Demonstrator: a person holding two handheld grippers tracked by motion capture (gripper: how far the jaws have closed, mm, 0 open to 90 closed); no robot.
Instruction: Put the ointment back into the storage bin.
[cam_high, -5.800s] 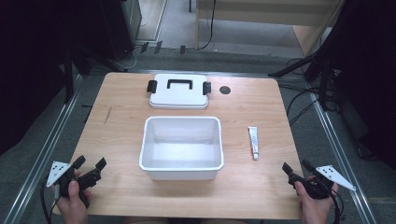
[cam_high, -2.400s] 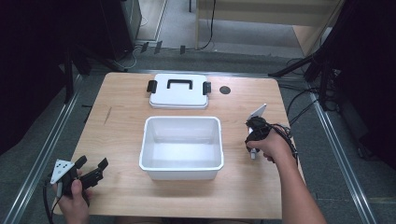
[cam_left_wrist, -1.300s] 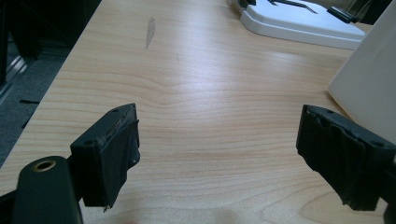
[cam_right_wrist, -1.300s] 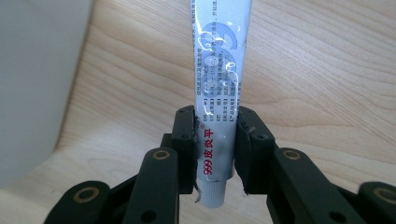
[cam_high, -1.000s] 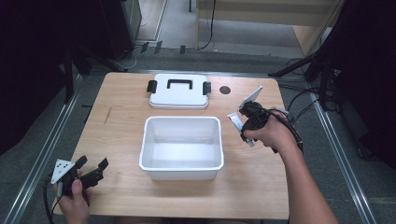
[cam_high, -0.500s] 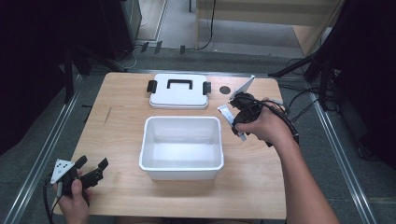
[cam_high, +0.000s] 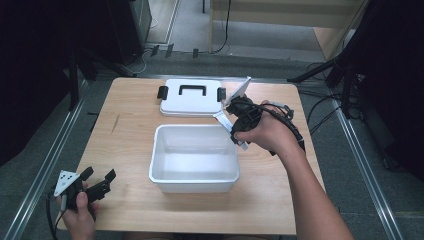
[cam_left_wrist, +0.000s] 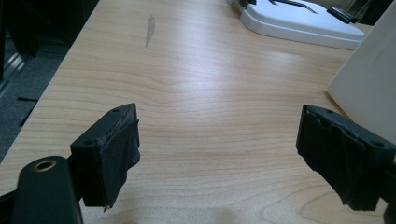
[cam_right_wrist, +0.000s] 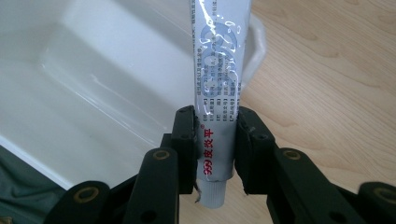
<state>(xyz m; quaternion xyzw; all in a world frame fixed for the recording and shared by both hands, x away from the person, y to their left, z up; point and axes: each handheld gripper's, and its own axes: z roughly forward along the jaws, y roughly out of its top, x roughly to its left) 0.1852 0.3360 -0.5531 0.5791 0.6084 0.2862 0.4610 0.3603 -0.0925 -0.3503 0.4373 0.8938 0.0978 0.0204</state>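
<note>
Pale wooden tabletop (cam_high: 125, 140) carries everything; at its left edge the left gripper (cam_high: 95, 182) rests spread and empty; midway sits the white rectangular plastic tub (cam_high: 195, 159), its black-handled white lid (cam_high: 191, 97) behind. Rightward, the right gripper (cam_right_wrist: 212, 140) pinches a silver printed ointment tube (cam_right_wrist: 215, 70) near its cap, above the tub's right rim; released early, it could catch the rim and drop outside.

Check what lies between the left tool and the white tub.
Only bare wooden table lies between the left tool and the white tub, as the left gripper view shows.
</note>
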